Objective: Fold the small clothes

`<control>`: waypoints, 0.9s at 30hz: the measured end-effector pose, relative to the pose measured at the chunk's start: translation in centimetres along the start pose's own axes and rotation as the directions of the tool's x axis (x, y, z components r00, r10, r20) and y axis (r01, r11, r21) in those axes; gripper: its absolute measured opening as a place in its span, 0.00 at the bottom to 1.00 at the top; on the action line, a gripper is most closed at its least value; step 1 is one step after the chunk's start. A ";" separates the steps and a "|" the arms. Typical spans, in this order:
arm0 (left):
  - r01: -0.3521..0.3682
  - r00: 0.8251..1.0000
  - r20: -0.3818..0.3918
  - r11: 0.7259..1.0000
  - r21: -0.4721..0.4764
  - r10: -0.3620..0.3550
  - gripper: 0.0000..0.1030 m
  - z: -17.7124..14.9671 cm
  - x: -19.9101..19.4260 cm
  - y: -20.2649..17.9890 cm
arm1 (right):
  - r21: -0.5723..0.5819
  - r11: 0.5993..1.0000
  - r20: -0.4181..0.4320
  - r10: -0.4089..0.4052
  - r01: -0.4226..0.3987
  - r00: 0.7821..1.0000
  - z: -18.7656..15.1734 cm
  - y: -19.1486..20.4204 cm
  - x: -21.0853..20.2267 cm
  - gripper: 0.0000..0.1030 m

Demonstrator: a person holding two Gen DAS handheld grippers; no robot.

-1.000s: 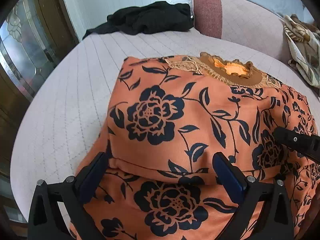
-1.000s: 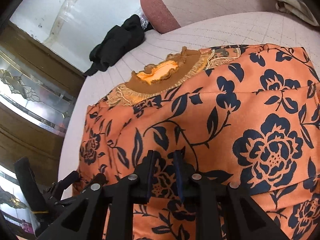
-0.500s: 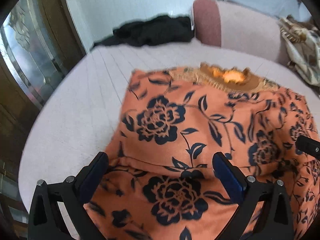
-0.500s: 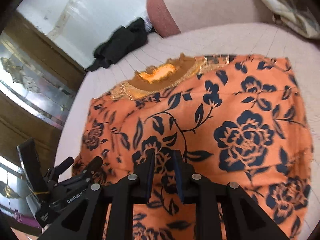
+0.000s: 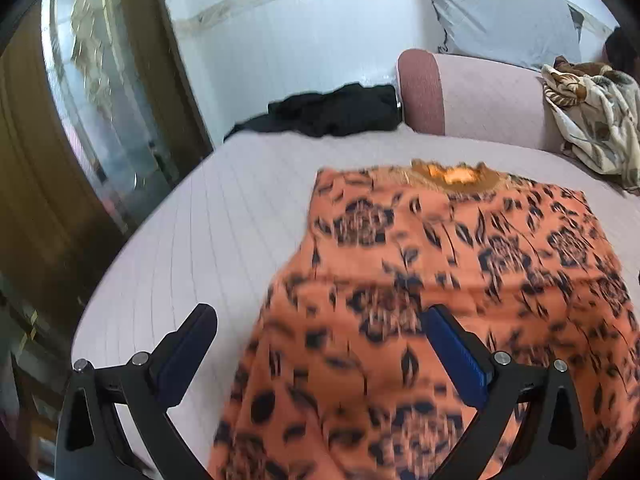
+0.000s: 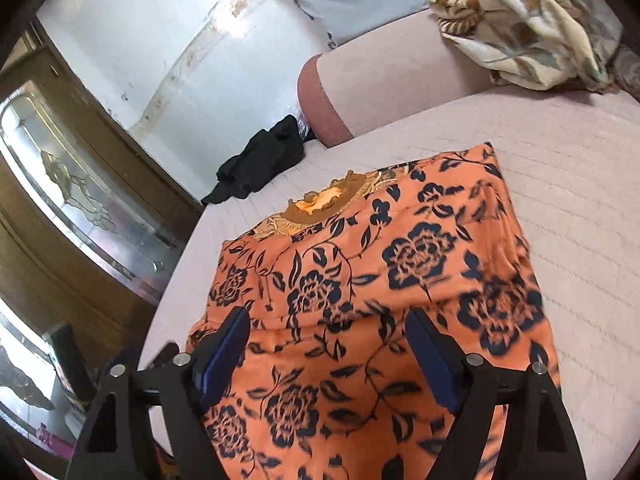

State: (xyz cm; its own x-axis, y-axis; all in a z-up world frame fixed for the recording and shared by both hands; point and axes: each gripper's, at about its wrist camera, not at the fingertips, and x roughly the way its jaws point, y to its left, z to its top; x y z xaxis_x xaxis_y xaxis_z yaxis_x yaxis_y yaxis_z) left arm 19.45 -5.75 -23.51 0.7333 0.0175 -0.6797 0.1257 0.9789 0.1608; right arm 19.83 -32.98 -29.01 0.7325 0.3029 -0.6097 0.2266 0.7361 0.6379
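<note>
You hold 2 grippers above an orange top [image 5: 460, 280] with a dark blue flower print, spread on a pale quilted bed [image 5: 192, 248]. In the left wrist view the top fills the frame from 12 o'clock round to 6 o'clock, its gold-trimmed neckline [image 5: 456, 174] at 1 o'clock, farthest from you. A soft crease runs across the cloth partway down, so a lower layer seems already turned up over the body.

Your left gripper [image 5: 320, 344] stands wide open with nothing between its blue pads; its right finger hangs over the cloth, its left finger over bare bed. Your right gripper [image 6: 326, 346] has just been opening and now stands wide too, the cloth lying below its jaws but not pinched.

This looks like the pause after 1 fold is released. The next move likely calls for both grippers to find fresh edges, perhaps the side edges at 3 and 9 o'clock, and to pinch only the layers meant to travel.

A black garment [image 5: 332, 110] lies at 12 o'clock by a pink bolster [image 5: 424, 88], and a patterned blanket [image 6: 528, 20] at 2 o'clock.
</note>
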 end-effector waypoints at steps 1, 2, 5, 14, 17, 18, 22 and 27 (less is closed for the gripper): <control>0.015 1.000 -0.013 1.000 -0.011 -0.015 1.00 -0.7 -0.5 0.3 | 0.009 1.000 0.003 0.002 -0.002 1.000 -0.4 -0.2 -0.4 0.80; 0.022 1.000 -0.020 1.000 -0.015 -0.022 1.00 -1.2 -0.8 0.5 | 0.024 1.000 0.005 0.002 -0.002 1.000 -0.9 -0.4 -0.9 0.80; 0.015 1.000 -0.020 1.000 -0.012 -0.015 1.00 -2.4 -2.2 1.0 | 0.037 0.999 -0.006 -0.005 0.005 1.000 -1.9 -0.9 -1.8 0.80; 0.005 1.000 0.005 1.000 -0.015 -0.005 1.00 -3.9 -6.1 2.8 | -0.005 1.000 -0.020 -0.028 0.028 0.999 -5.0 -0.6 -5.1 0.80; 0.003 1.000 0.006 1.000 -0.018 -0.003 1.00 -4.2 -7.0 3.2 | -0.013 0.999 -0.030 -0.040 0.039 0.999 -5.9 -0.9 -6.2 0.80; 0.001 1.000 0.007 1.000 -0.019 -0.001 1.00 -4.3 -7.2 3.3 | -0.011 0.999 -0.032 -0.043 0.042 0.999 -6.2 -1.1 -6.6 0.80; -0.009 1.000 0.012 1.000 -0.018 0.009 1.00 -4.6 -8.3 3.6 | 0.000 0.999 -0.039 -0.048 0.048 0.998 -7.3 -1.8 -8.1 0.80; -0.023 1.000 0.005 0.999 -0.025 0.023 1.00 -5.1 -9.2 4.1 | 0.000 0.998 -0.046 -0.055 0.055 0.997 -8.2 -2.6 -9.7 0.80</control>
State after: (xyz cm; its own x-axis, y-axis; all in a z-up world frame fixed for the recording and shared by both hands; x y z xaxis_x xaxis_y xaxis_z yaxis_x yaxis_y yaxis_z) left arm 9.82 -0.83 -20.29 0.7396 0.0390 -0.6720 0.0921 0.9831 0.1584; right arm 6.87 -32.90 -28.57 0.6883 0.2896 -0.6651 0.2670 0.7514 0.6035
